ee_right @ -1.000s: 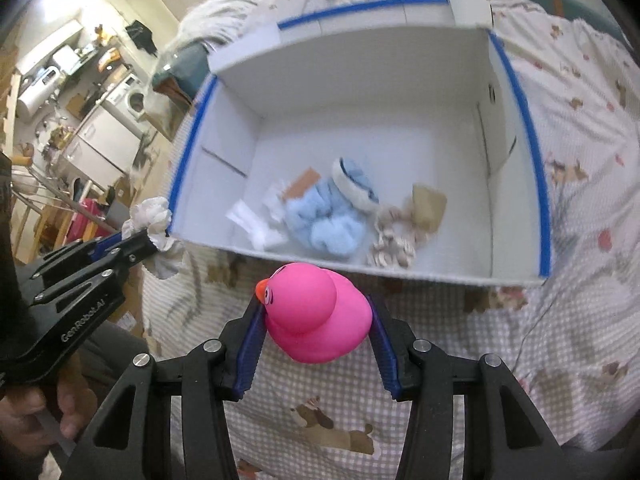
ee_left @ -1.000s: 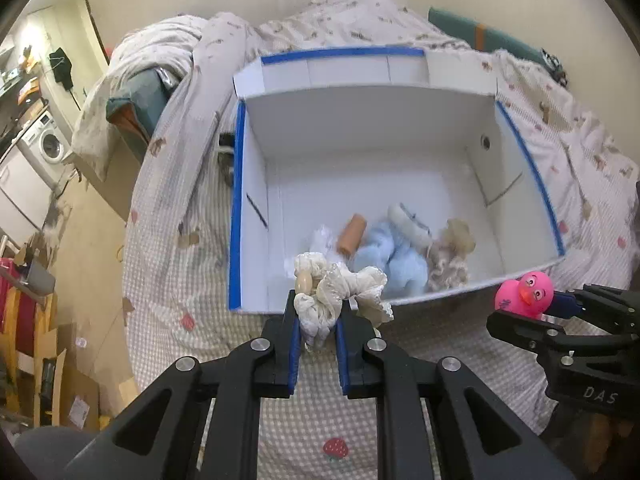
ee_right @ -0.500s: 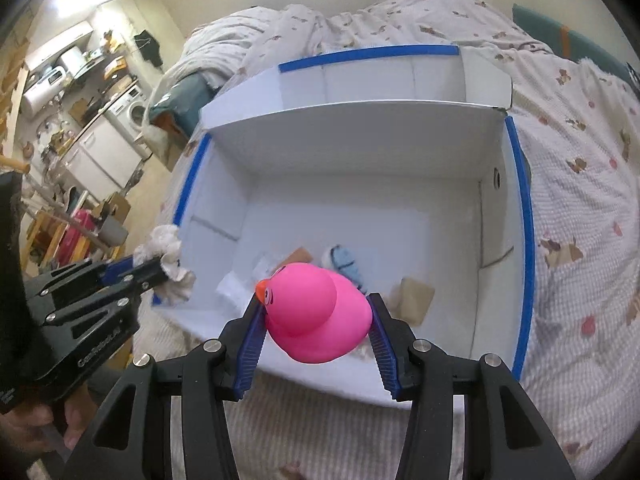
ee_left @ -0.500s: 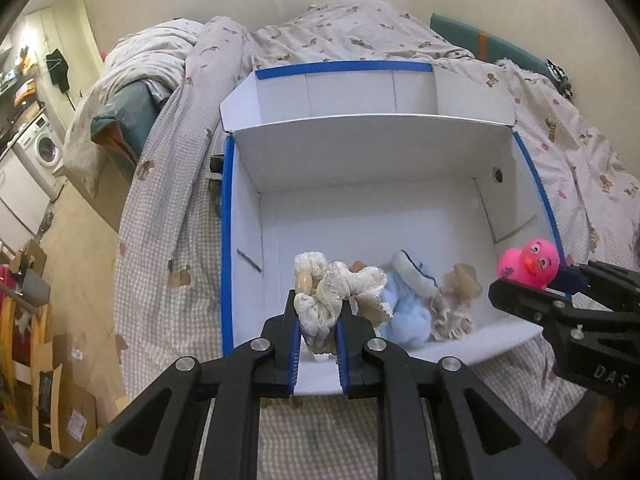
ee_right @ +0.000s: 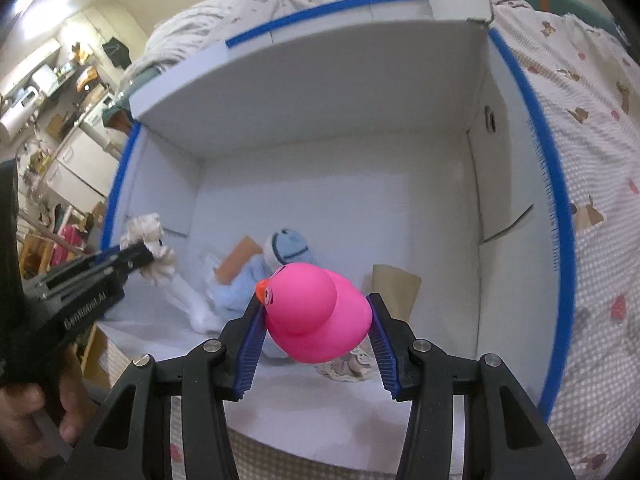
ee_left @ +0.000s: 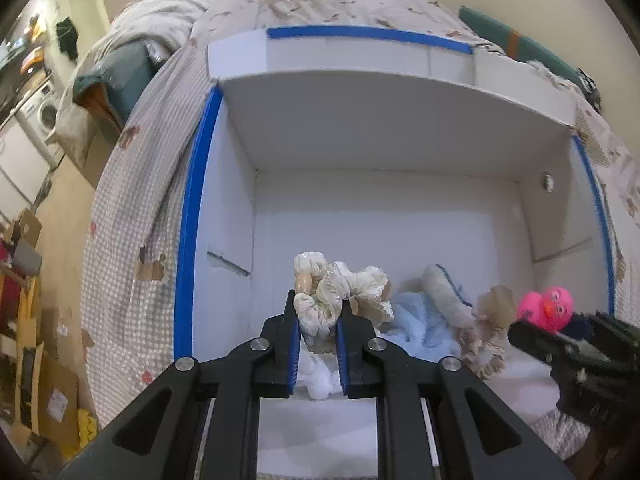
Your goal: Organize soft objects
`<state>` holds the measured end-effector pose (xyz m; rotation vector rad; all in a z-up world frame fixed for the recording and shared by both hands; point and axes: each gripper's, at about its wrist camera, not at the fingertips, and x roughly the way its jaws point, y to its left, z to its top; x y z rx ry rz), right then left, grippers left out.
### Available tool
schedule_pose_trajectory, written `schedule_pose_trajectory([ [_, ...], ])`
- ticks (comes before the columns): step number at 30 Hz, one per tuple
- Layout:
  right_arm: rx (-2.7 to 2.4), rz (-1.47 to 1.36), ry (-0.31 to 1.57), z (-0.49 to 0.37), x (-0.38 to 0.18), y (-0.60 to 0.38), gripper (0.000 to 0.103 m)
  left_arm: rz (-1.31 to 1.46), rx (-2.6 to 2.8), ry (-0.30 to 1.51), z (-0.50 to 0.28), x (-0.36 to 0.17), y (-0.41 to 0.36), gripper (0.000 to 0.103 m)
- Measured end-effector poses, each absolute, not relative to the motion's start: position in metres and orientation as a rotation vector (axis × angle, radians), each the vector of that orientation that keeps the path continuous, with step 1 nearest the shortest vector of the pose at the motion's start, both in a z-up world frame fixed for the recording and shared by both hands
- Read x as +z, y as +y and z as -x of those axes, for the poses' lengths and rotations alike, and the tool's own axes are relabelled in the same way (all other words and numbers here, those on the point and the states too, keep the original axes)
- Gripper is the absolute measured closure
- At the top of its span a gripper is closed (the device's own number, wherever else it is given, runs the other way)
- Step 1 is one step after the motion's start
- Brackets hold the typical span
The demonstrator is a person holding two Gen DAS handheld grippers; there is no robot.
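Observation:
A white box with blue-taped rims (ee_left: 192, 216) (ee_right: 556, 200) stands open on the bed. My left gripper (ee_left: 318, 320) is shut on a cream lace scrunchie (ee_left: 340, 288) and holds it over the box's near left part; it also shows in the right wrist view (ee_right: 150, 250). My right gripper (ee_right: 316, 324) is shut on a pink rubber duck (ee_right: 316, 312) above the box's near edge; the duck also shows in the left wrist view (ee_left: 546, 308). Inside lie a light blue fluffy toy (ee_left: 424, 320) (ee_right: 280, 256), a beige lacy item (ee_left: 488, 320) and white cloth (ee_right: 192, 304).
The box sits on a checked bedspread (ee_left: 132, 216) (ee_right: 600, 240) with a rumpled duvet (ee_left: 168, 12) behind it. A brown card piece (ee_right: 394, 284) and an orange-brown tube (ee_right: 236, 260) lie in the box. Left of the bed are floor, cartons and a washing machine (ee_left: 44, 114).
Both grippers have moved forward from in front of the box to over its near edge and inside, still holding the scrunchie and the duck.

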<state>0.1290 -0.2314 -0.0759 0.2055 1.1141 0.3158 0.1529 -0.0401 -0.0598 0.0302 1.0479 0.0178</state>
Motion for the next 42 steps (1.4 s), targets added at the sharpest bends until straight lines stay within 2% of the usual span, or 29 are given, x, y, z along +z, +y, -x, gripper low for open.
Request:
schedule_pose_trajectory([
  [18, 0.264, -0.095, 1.154, -0.131, -0.094, -0.216, 0.051, -0.032, 0.040, 1.057, -0.148, -0.072, -0.037, 0.089],
  [24, 0.273, -0.125, 1.129, -0.131, -0.088, -0.220, 0.051, -0.019, 0.032, 1.065, -0.146, -0.070, -0.036, 0.083],
  [27, 0.279, -0.158, 1.116, -0.132, -0.086, -0.224, 0.051, -0.005, 0.026, 1.059, -0.144, -0.064, -0.035, 0.077],
  [29, 0.283, -0.181, 1.112, -0.133, -0.084, -0.226, 0.046, 0.002, 0.034, 1.049, -0.142, -0.061, -0.033, 0.069],
  [31, 0.289, -0.201, 1.101, -0.132, -0.082, -0.228, 0.046, 0.003, 0.041, 1.037, -0.139, -0.055, -0.031, 0.056],
  [33, 0.288, -0.208, 1.094, -0.131, -0.079, -0.230, 0.044, 0.004, 0.041, 1.028, -0.135, -0.050, -0.030, 0.056],
  [35, 0.288, -0.227, 1.082, -0.129, -0.076, -0.231, 0.030, 0.010, 0.034, 1.024, -0.133, -0.044, -0.028, 0.056],
  [40, 0.272, -0.274, 1.056, -0.124, -0.066, -0.239, 0.014, 0.013, 0.043, 1.044, -0.125, -0.022, -0.023, 0.056],
  [42, 0.258, -0.269, 1.044, -0.120, -0.060, -0.241, 0.012, 0.004, 0.040, 1.021, -0.118, -0.010, -0.021, 0.056],
])
